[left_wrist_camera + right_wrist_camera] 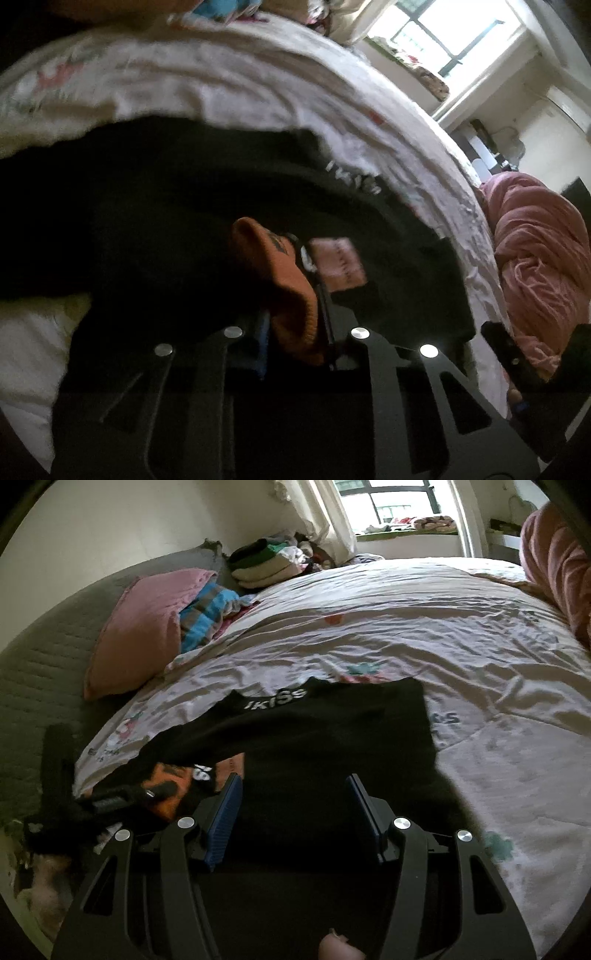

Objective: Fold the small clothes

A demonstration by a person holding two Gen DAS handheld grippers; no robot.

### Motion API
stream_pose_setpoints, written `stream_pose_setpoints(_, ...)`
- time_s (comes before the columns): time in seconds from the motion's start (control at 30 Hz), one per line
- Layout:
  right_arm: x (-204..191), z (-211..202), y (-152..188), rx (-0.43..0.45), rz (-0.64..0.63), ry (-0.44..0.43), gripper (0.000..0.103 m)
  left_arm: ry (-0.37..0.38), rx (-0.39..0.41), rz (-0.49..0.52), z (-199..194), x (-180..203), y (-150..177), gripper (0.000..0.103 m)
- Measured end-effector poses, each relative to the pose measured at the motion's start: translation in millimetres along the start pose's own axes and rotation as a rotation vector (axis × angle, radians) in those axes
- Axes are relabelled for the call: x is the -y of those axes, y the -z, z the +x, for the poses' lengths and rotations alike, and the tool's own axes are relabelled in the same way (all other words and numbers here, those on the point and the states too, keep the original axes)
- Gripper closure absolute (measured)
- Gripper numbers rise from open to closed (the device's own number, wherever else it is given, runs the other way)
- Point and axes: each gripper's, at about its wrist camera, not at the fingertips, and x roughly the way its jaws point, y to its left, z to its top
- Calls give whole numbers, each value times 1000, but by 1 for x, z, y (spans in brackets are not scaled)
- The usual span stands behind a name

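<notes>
- Black linkage arms fill the bottom of both wrist views, with a fingertip [334,946] of the person just showing at the lower edge on the right.
- Left gripper [295,295]: its tongs are together, clamped on an orange-and-pink part of the garment [314,746], which bunches up between them.
- Right gripper [293,814]: tongs apart, blue pads [223,816] standing either side of the black cloth below – nothing pinched, and I cannot tell whether the tips touch the fabric.
- The garment, black with white lettering near its far edge, lies spread on the bedsheet [461,627], close to the bed's near edge; its orange patch sits at the left, by the left gripper.
- Step in hand, as I judge it: taking hold for a fold. One side is gripped; the other is not yet.
- The next move seems to call for the right tongs to close on the cloth – then both hands can lift and carry that edge over toward the lettered far edge.
- Pose: both grippers slant downward onto the bed, the left one low over the cloth, the right one looking across the bed toward the window [384,502].
- A pink pillow [140,627] and a clothes pile [266,561] lie well clear of the work.
</notes>
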Motion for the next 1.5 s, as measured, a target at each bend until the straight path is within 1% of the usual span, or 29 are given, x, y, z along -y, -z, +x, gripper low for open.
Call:
stream_pose_setpoints(0.03,3,-1,-1,0,7,7,47,5,9,8,-4,3,-3,93)
stream_pose_setpoints(0.13,14,-5,-2,8,29,30,47,54,55,28,-21,19,-12,96)
stream_pose_setpoints(0.27,25,-9,-5,16,50,59,47,60,149,113,-51,44,-22,96)
stream_pose_setpoints(0.37,28,-8,-5,13,51,76,47,50,183,136,-61,47,-26,97)
stream_pose_setpoints(0.4,29,-8,-5,12,49,80,47,36,186,140,-61,45,-26,97)
stream_pose_setpoints(0.43,29,-6,-4,9,47,87,47,5,187,147,-58,41,-25,97)
stream_pose_setpoints(0.5,28,-3,-3,0,40,97,47,-27,168,136,-49,30,-23,97)
stream_pose_setpoints(0.6,26,1,-2,-9,28,114,47,-46,116,99,-34,13,-17,97)
stream_pose_setpoints(0.83,20,10,-2,-18,-9,148,47,-82,93,72,-24,-10,-6,96)
stream_pose_setpoints(1.03,6,24,-6,-45,-69,156,47,-128,114,71,-29,-18,-4,94)
stream_pose_setpoints(1.17,-2,37,-8,-83,-110,159,47,-172,168,77,-46,-21,-6,91)
stream_pose_setpoints(1.27,-8,46,-9,-99,-138,161,47,-153,165,90,-48,-16,-7,91)
stream_pose_setpoints(1.4,-12,56,-7,-120,-154,160,47,-136,109,126,-31,-4,-3,91)
stream_pose_setpoints(1.5,-10,59,-5,-132,-152,160,47,-147,63,147,-13,-1,5,91)
